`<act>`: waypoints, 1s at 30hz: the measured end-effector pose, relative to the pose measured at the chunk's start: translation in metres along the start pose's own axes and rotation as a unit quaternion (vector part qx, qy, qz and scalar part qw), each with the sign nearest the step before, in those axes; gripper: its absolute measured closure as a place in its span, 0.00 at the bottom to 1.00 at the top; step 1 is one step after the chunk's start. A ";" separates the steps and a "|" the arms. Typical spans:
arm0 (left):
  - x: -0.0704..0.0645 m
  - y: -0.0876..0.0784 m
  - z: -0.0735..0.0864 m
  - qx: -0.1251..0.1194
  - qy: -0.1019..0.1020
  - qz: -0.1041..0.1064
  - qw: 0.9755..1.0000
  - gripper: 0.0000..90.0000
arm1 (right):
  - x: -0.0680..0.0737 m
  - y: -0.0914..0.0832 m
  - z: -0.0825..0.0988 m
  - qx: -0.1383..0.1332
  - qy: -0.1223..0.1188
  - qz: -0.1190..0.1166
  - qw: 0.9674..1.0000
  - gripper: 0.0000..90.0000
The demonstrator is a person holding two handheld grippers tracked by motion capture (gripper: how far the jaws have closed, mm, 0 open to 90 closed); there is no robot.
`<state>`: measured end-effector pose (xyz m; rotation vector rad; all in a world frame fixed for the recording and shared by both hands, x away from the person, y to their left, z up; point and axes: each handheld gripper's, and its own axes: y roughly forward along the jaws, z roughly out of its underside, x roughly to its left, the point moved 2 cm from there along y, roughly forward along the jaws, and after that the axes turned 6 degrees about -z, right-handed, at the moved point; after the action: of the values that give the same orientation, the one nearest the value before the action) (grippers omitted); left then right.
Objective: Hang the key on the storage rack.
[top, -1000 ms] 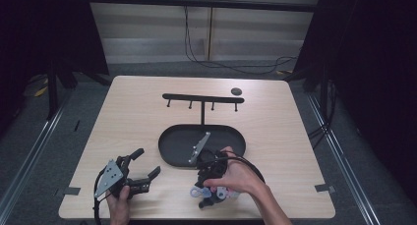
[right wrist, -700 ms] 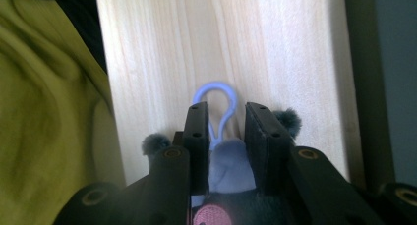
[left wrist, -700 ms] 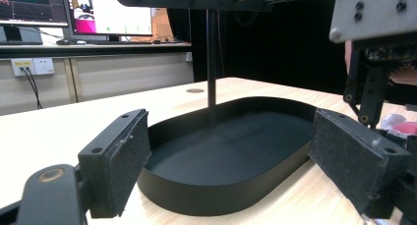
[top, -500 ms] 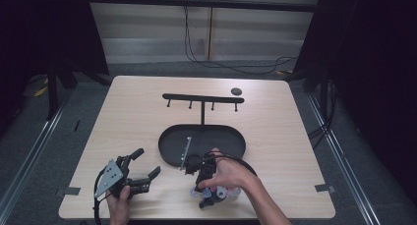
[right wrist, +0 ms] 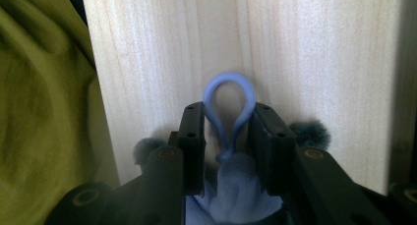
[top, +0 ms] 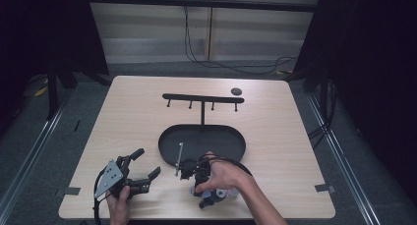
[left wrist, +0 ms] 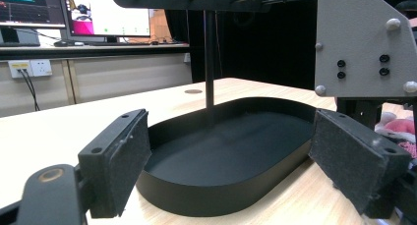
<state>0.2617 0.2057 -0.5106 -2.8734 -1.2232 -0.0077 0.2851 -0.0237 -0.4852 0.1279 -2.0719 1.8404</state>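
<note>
A person's right hand holds my right gripper (top: pixel 205 200) near the table's front edge, jaws pointing back toward the person. In the right gripper view that gripper (right wrist: pixel 229 112) is shut on the neck of a blue loop (right wrist: pixel 229 77) that belongs to a soft light-blue item (top: pixel 220 194). My left gripper (top: pixel 147 162) sits at the front left, open and empty. In its own view the left gripper (left wrist: pixel 231 136) faces the black oval tray (left wrist: pixel 211 195). A black hook rack (top: pixel 201 98) rises from the tray's far side on a thin pole (left wrist: pixel 210 63).
The black oval tray (top: pixel 167 136) lies mid-table, just beyond my right hand. A small dark disc (top: pixel 236 91) rests behind the rack. Olive-green cloth (right wrist: pixel 44 112) hangs past the table's front edge. The right gripper's grey plate (left wrist: pixel 364 43) stands close to my left gripper's right side.
My right hand and gripper have shifted left and toward the front edge, and the grey plate has swung from over the tray to its front rim. The left gripper has stayed put.
</note>
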 end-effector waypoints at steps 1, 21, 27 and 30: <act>0.000 0.000 0.000 0.000 -0.001 0.000 1.000 0.17 | 0.000 0.000 0.000 0.000 0.000 0.000 1.000 0.78; 0.000 0.000 0.000 0.000 -0.001 -0.001 1.000 0.17 | 0.002 0.003 -0.003 0.031 -0.024 -0.002 0.999 0.97; 0.000 0.000 0.000 -0.001 -0.005 -0.002 1.000 0.17 | 0.004 -0.004 -0.001 0.023 -0.020 -0.001 1.000 0.97; 0.000 0.000 0.000 0.000 -0.005 -0.002 1.000 0.17 | 0.005 -0.013 0.001 0.017 -0.014 -0.004 1.000 0.97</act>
<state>0.2618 0.2056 -0.5107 -2.8739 -1.2319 0.0075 0.2847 -0.0256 -0.4712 0.1717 -2.0559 1.8811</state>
